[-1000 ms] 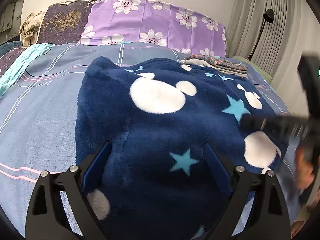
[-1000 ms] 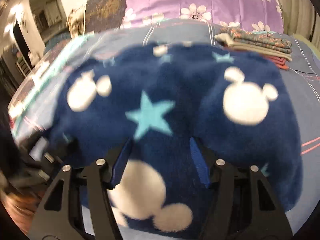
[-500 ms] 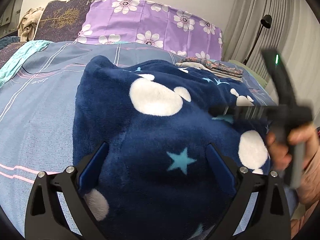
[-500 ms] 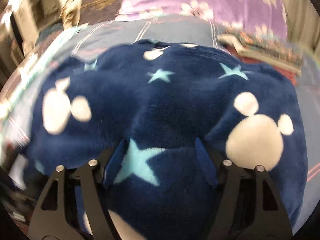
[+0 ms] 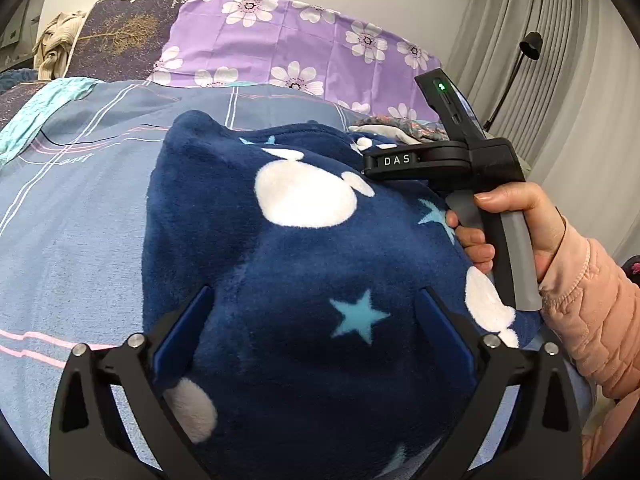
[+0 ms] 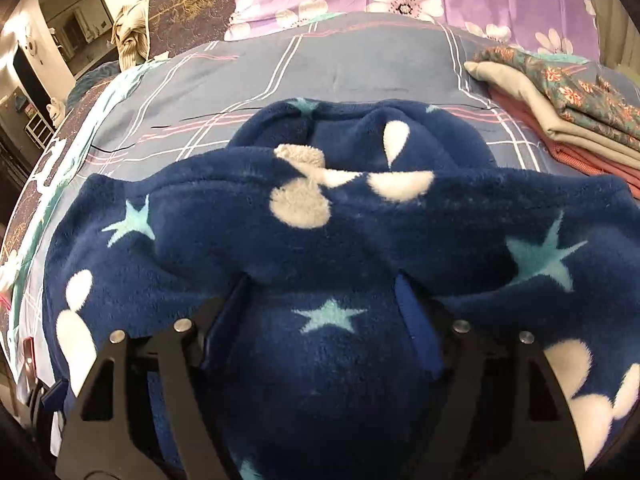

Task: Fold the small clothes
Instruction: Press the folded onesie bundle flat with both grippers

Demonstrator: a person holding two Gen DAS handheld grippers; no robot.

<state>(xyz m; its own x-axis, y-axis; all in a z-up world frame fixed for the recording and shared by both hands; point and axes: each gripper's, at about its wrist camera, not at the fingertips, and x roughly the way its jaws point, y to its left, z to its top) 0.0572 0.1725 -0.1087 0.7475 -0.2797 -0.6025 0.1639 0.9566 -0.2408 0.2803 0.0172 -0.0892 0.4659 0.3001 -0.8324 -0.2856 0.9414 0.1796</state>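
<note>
From the left wrist: hovered wide open as the left gripper (image 5: 312, 320), jaws just opened a touch further over the blue fleece garment (image 5: 304, 248) on the bed (image 5: 72, 208), nothing pinched, while the right hand (image 5: 504, 224) had swung in from the side. From the right wrist: widened too as the right gripper (image 6: 324, 312), fleece bulging between the pads but seemingly unpressed, suggesting a fold just dropped. Hidden: fingertips under a fleece flap, near hem cut off.
</note>
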